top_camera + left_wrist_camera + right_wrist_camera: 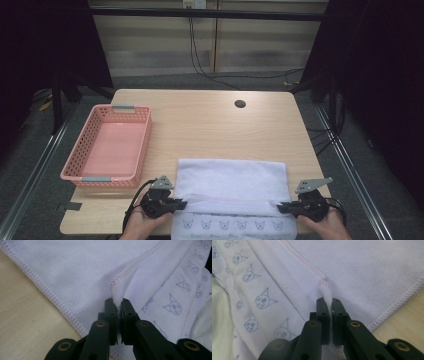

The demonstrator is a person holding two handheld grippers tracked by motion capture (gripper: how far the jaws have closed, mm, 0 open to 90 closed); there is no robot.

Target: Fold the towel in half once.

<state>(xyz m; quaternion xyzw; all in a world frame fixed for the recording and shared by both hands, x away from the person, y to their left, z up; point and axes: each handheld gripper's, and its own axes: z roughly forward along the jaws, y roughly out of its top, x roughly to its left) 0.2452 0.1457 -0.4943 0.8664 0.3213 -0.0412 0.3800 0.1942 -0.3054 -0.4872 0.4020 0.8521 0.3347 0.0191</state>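
Fingers (111, 307) of the left gripper (181, 203) were pressed together on a stitched corner of the white towel (232, 176), pinching the hem between them. Those of the right gripper (281, 206) likewise pinched the towel's other folded corner, cloth showing between the fingers (337, 307). That towel lay at the near edge of the counter (210, 125), partly folded over itself, its cat-face printed border (230, 224) nearest the person. Left of it, well apart, stood a pink basket (140, 145).
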